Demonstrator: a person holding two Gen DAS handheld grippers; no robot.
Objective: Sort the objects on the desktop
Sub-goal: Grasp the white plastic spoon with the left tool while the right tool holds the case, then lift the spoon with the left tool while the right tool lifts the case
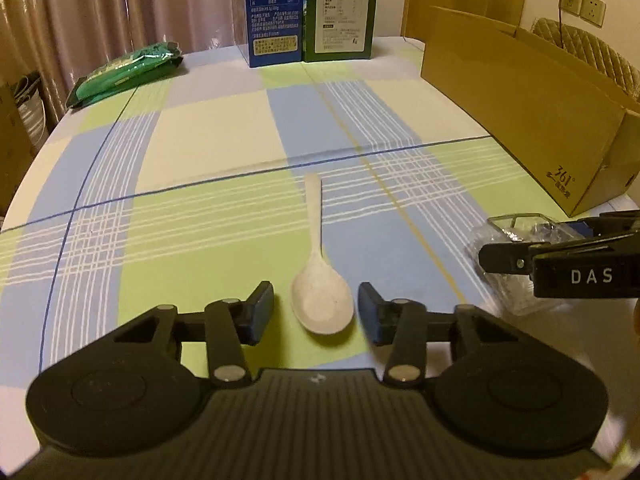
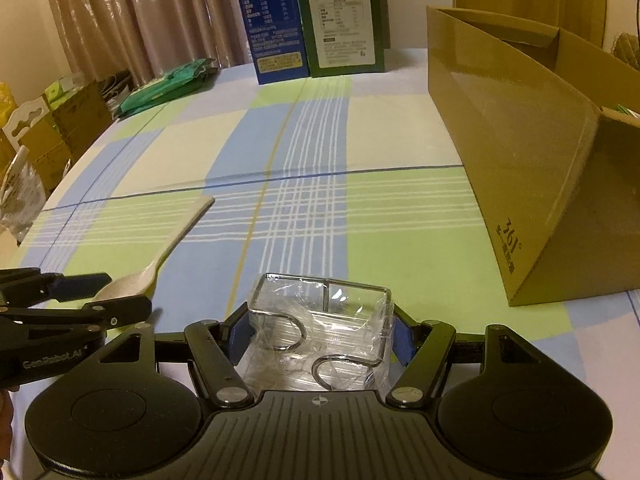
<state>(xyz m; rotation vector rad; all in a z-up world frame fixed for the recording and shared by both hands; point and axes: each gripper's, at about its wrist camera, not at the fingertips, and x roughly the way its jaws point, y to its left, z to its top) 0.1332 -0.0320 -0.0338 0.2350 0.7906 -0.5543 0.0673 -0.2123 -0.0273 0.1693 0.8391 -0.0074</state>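
Left gripper (image 1: 316, 312) sits low over the table, jaws spread wide, and the bowl of the white spoon (image 1: 322, 304) lies flat between its fingertips, neither pad touching it, handle pointing away toward the far side. Over on the right, the right gripper (image 2: 318, 338) has its blue pads pressed against both sides of a plastic-wrapped packet of metal hooks (image 2: 320, 340), jaws narrowed onto it, packet resting on the cloth. The surface is a checked tablecloth (image 1: 224, 152) in green, blue and cream. At the far edge stand a blue carton (image 1: 274, 12) and a green carton (image 1: 340, 8) side by side, a green packet (image 1: 124, 72) lying off to the left, curtains behind. An open cardboard box (image 1: 532, 120) sits on the right. The right wrist view alone shows stacked boxes (image 2: 60, 120) beside the table; the left view alone shows wall sockets (image 1: 582, 6).
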